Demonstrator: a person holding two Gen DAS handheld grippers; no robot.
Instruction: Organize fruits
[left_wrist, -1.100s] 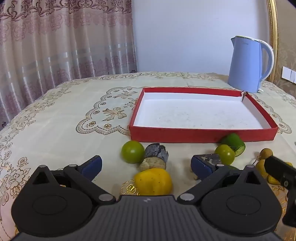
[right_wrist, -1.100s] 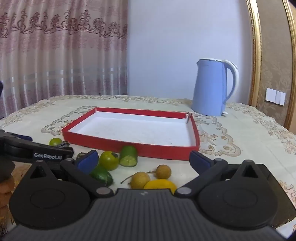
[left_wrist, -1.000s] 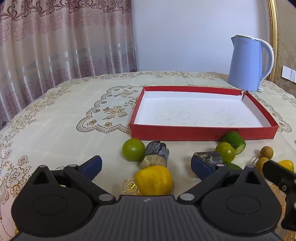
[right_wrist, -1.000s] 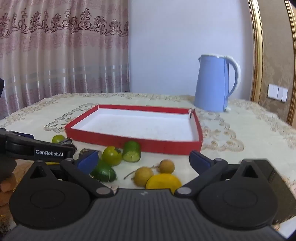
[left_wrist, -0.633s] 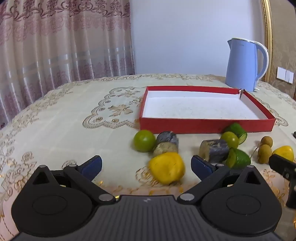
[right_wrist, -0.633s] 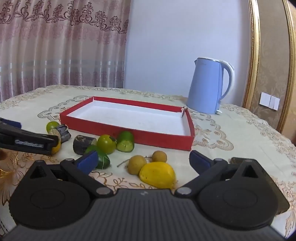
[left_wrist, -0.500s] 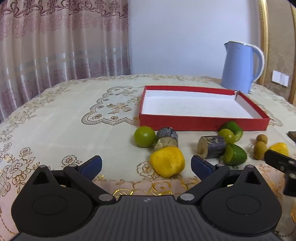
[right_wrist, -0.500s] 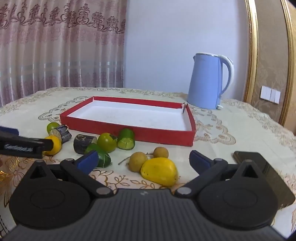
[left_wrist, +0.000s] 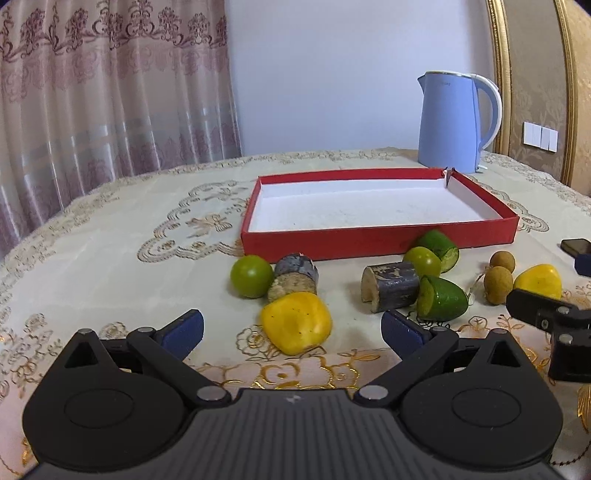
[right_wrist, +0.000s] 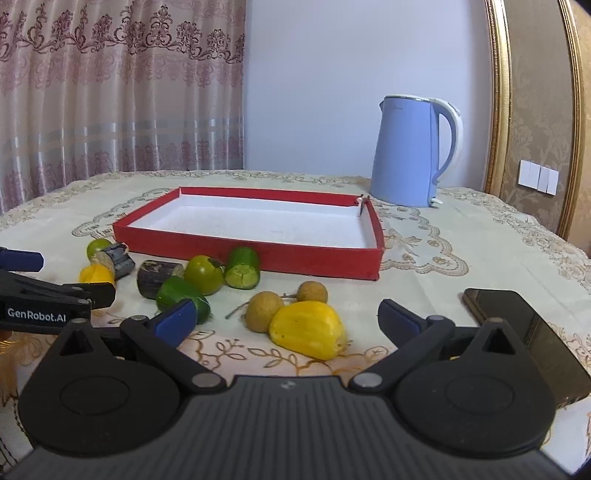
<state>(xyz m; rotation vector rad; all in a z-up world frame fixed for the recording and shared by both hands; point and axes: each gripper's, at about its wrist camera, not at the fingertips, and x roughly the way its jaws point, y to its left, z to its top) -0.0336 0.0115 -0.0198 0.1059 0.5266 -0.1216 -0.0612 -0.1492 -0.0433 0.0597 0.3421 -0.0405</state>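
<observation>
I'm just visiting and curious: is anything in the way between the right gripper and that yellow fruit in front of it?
Nothing visible. The right gripper is open, and the yellow fruit lies on the tablecloth just ahead, between its fingers. A longan touches the fruit's far left side, so it might get nudged.

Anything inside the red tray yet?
No fruit shows in the red tray: only its bare white floor. Its near wall hides a thin strip of floor in both views.
</observation>
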